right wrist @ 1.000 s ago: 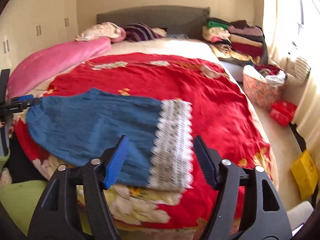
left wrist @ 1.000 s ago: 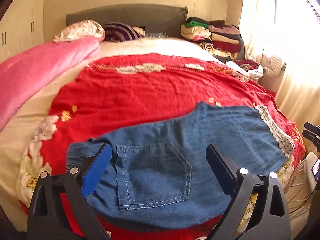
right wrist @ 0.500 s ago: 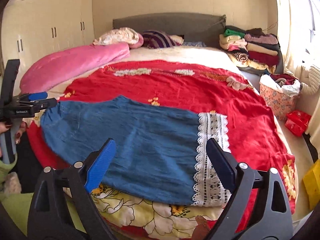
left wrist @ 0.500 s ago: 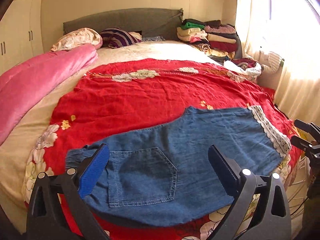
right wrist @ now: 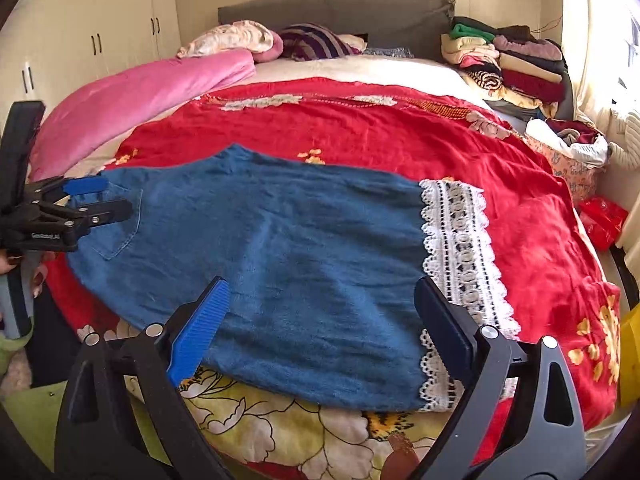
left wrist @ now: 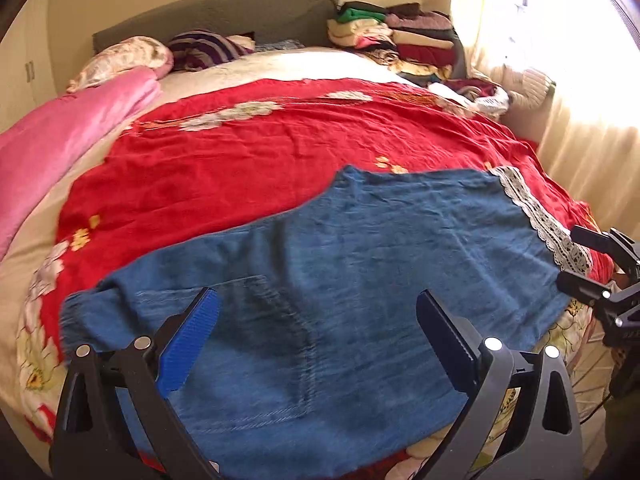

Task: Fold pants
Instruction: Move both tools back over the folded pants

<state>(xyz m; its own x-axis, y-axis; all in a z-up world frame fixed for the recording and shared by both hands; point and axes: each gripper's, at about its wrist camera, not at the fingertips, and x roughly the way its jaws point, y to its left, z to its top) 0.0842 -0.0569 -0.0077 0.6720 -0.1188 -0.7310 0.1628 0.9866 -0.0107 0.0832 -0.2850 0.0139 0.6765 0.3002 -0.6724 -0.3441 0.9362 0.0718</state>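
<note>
Blue denim pants (left wrist: pixel 360 264) with a white lace hem (left wrist: pixel 536 216) lie flat on a red bedspread (left wrist: pixel 256 152), folded lengthwise, back pocket up. In the right wrist view the pants (right wrist: pixel 280 248) run left to right, lace hem (right wrist: pixel 460 248) at the right. My left gripper (left wrist: pixel 316 320) is open and empty above the pocket end; it also shows in the right wrist view (right wrist: pixel 84 200). My right gripper (right wrist: pixel 320 300) is open and empty above the leg near the hem; it shows at the edge of the left wrist view (left wrist: pixel 592 264).
A pink quilt (left wrist: pixel 68 132) lies along the left of the bed. Pillows (left wrist: pixel 132 56) and a stack of folded clothes (left wrist: pixel 392 36) sit at the headboard. A basket of clothes (right wrist: pixel 568 156) and a red bag (right wrist: pixel 600 216) stand on the floor at the right.
Both grippers have moved forward and lower toward the pants, still open. The pants have not moved on the bed.
</note>
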